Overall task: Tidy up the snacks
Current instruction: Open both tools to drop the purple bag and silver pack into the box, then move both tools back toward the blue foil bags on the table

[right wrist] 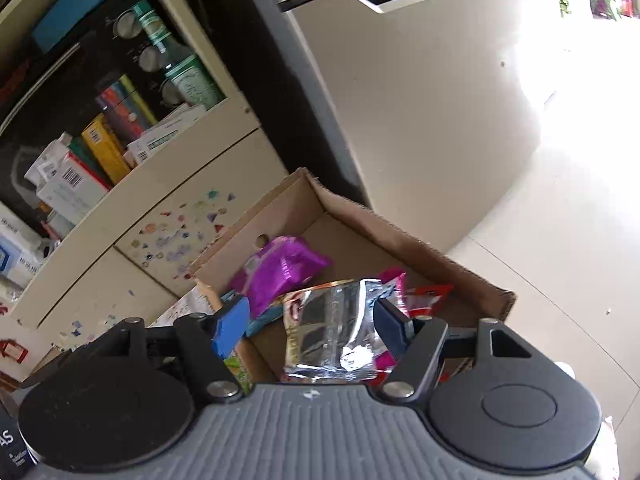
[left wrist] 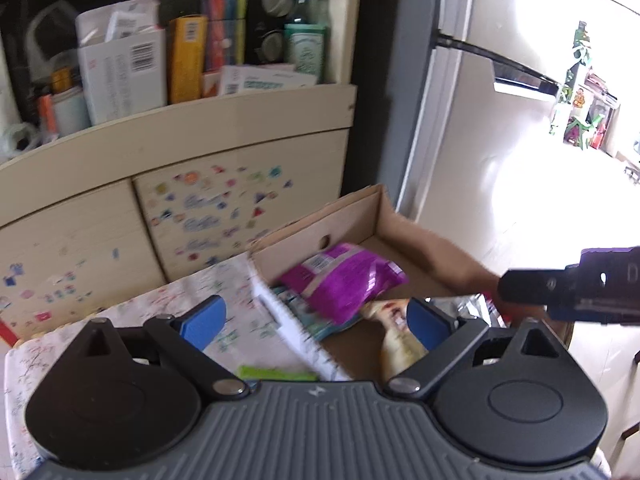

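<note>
Purple snack bag [left wrist: 344, 280], crinkled, lies in cardboard box [left wrist: 360, 216] w/ silver foil pack [right wrist: 332, 332] nearby. My left gripper [left wrist: 316, 320] is spread wide, empty; right gripper [right wrist: 312, 324] apart, foil pack between, untouched. Stickered cabinet [left wrist: 216, 208] behind.

Both tongs [left wrist: 316, 322] [right wrist: 310, 326] agape, empty
</note>
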Motion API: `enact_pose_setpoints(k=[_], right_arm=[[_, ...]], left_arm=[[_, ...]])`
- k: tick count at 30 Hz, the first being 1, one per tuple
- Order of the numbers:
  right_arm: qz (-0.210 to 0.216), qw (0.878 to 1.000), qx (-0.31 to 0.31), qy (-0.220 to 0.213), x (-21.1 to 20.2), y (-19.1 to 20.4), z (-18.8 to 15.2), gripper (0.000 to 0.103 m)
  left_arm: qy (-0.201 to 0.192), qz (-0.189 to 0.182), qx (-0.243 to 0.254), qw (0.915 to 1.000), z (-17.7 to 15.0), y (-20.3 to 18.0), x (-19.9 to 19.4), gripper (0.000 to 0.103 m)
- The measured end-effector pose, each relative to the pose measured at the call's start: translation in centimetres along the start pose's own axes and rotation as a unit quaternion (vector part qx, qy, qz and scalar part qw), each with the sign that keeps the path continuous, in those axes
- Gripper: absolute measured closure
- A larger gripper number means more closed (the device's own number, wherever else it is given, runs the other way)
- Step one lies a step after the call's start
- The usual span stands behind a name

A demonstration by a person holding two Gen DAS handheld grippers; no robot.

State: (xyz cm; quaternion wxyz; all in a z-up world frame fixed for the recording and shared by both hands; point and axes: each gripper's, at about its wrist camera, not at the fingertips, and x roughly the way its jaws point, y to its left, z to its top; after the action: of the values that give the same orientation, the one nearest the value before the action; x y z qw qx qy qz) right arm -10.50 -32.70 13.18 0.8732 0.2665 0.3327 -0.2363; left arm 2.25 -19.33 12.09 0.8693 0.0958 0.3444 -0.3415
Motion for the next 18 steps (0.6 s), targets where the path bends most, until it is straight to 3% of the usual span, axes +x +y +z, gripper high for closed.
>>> enact_pose_setpoints(k=[18], right_arm=[[0.066,0.990,-0.117,0.042,2.8,7.0,-2.9,0.025]], left_arm=[[0.019,0.060,-0.043,0.9971,-3.2,10.4,-4.6,0.004]])
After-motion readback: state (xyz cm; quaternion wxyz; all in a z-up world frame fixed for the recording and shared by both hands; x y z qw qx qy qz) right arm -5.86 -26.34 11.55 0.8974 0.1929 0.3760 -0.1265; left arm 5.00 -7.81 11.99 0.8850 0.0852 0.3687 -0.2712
